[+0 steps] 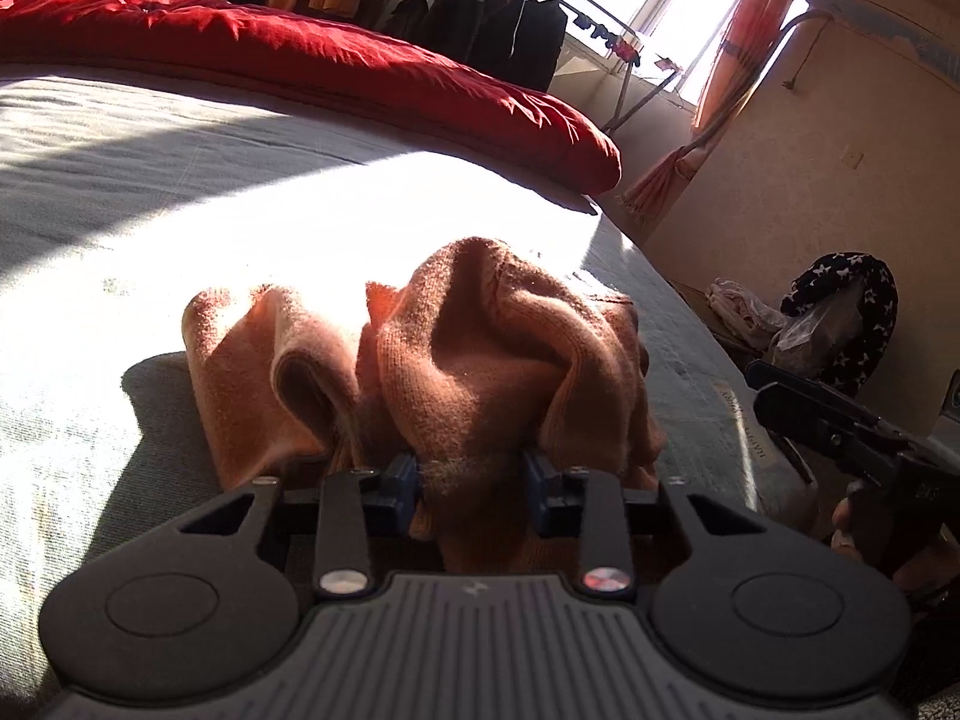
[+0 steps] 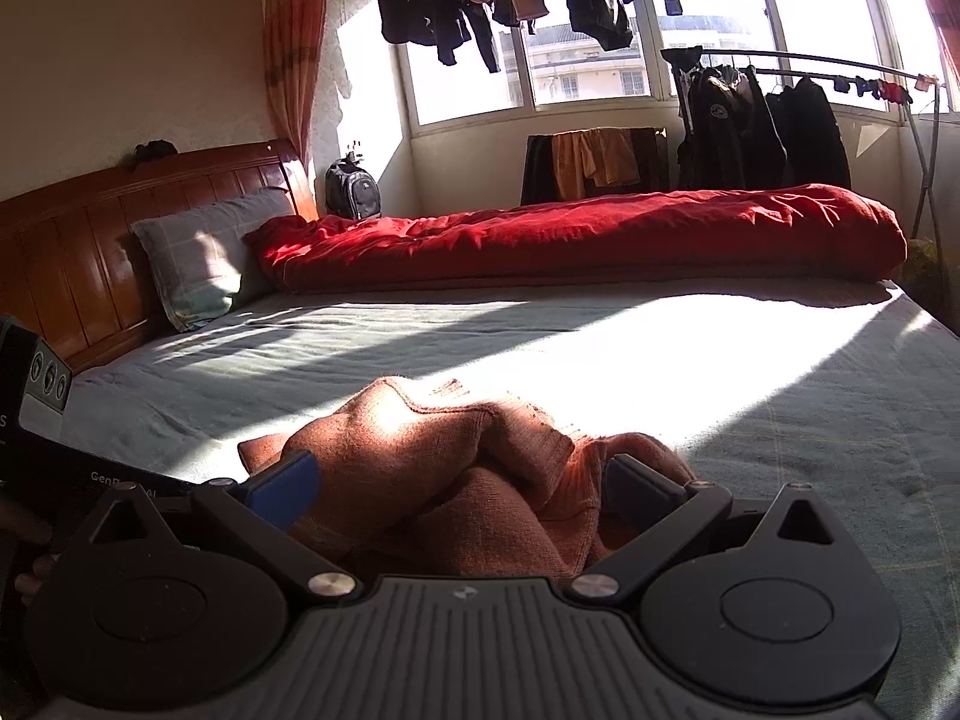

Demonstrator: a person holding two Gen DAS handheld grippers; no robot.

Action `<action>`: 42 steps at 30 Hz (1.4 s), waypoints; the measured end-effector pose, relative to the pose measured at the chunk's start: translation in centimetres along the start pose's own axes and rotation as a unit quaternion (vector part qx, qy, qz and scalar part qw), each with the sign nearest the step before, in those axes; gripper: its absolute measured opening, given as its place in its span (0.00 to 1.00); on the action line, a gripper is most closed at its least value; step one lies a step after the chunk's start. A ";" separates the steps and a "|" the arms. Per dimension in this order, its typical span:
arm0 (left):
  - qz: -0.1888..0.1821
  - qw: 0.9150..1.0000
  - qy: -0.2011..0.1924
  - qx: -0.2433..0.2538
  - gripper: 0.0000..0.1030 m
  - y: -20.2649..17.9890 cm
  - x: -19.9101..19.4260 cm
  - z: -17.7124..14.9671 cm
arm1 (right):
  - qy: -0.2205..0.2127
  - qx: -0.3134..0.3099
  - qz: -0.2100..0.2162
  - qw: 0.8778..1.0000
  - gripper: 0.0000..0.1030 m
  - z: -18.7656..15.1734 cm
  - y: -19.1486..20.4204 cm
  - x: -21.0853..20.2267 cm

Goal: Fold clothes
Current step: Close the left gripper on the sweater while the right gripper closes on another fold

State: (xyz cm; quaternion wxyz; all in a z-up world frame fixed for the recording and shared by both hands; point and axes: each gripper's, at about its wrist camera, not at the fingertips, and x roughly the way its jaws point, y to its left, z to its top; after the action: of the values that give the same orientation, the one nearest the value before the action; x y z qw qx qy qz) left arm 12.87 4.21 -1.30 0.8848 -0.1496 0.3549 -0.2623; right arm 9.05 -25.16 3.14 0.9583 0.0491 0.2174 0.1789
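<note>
An orange-brown knit garment (image 1: pixel 480 348) lies crumpled on the grey-green bed sheet (image 1: pixel 150 210), half in sunlight. My left gripper (image 1: pixel 473 477) is shut on a bunched fold of it, with its blue pads (image 1: pixel 401 483) pressing the fabric from both sides. In the right wrist view the same garment (image 2: pixel 420 450) sits between the wide-apart fingers of my right gripper (image 2: pixel 462 486), which is open, its blue pads (image 2: pixel 288 483) flanking the heap without squeezing it. The right gripper (image 1: pixel 840 420) also shows at the bed's right edge, held by a hand.
A rolled red duvet (image 2: pixel 570 240) lies along the far side of the bed, and a grey pillow (image 2: pixel 198 258) leans on the wooden headboard (image 2: pixel 90 240). Dark jackets hang on a rack (image 2: pixel 780 120) by the window. A star-patterned bag (image 1: pixel 840 312) and other clutter sit past the bed's right edge.
</note>
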 end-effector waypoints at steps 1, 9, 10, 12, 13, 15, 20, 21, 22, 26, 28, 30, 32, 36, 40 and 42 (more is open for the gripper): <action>-0.012 1.000 -0.009 0.021 0.31 -0.8 -0.1 0.1 | 0.000 0.002 0.000 1.000 1.00 0.0 0.0 0.1; -0.021 0.999 -0.020 0.033 0.32 0.3 2.3 2.0 | 0.008 0.006 0.013 1.000 1.00 -0.2 0.3 0.7; -0.024 0.999 -0.022 0.027 0.33 0.7 2.7 2.2 | 0.011 0.009 0.019 1.000 1.00 -0.2 0.3 0.8; -0.032 0.999 -0.024 0.022 0.33 1.1 3.3 2.6 | 0.023 0.009 0.033 0.999 1.00 -0.4 0.3 1.2; -0.038 0.999 -0.024 0.022 0.33 1.1 3.6 2.7 | 0.027 0.008 0.035 0.999 1.00 -0.4 0.3 1.4; -0.038 0.998 -0.026 0.030 0.31 1.0 3.3 2.7 | 0.042 0.003 0.036 0.998 1.00 -0.7 0.4 2.2; -0.030 0.998 -0.037 0.048 0.21 0.5 2.1 2.3 | 0.090 0.012 0.051 0.995 1.00 -1.7 0.1 5.1; -0.029 0.998 -0.038 0.051 0.21 0.5 1.9 2.2 | 0.104 0.014 0.051 0.993 1.00 -2.0 0.0 5.9; -0.027 0.997 -0.040 0.054 0.21 0.6 1.6 2.1 | 0.123 0.016 0.046 0.991 1.00 -2.4 -0.2 6.9; -0.023 0.997 -0.039 0.069 0.22 0.3 1.4 1.7 | 0.159 -0.018 0.019 0.987 1.00 -3.8 0.3 8.8; -0.021 0.996 -0.039 0.078 0.22 0.0 1.6 1.8 | 0.157 -0.060 0.010 0.986 1.00 -4.5 1.2 8.8; -0.021 0.995 -0.041 0.083 0.22 -0.4 1.7 1.9 | 0.139 -0.075 0.010 0.987 1.00 -5.2 1.4 8.5; -0.026 0.995 -0.042 0.086 0.22 -0.6 1.8 2.1 | 0.134 -0.078 0.021 0.988 1.00 -5.7 0.9 8.3; -0.028 0.994 -0.046 0.091 0.22 -0.5 1.7 2.6 | 0.145 -0.045 0.023 0.988 1.00 -4.5 0.4 7.7; -0.059 0.996 -0.039 0.060 0.23 1.4 2.7 3.8 | 0.126 -0.033 0.054 0.990 1.00 -2.6 0.5 5.9; -0.078 0.995 -0.031 0.045 0.25 2.1 3.8 4.3 | 0.116 -0.031 0.070 0.990 1.00 -1.3 0.3 5.3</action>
State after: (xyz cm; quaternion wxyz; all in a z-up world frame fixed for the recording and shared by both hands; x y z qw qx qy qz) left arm 18.98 4.12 -1.25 0.8782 -0.1446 0.3020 -0.3415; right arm 12.83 -22.91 -0.14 0.9128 0.0136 0.3171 0.2569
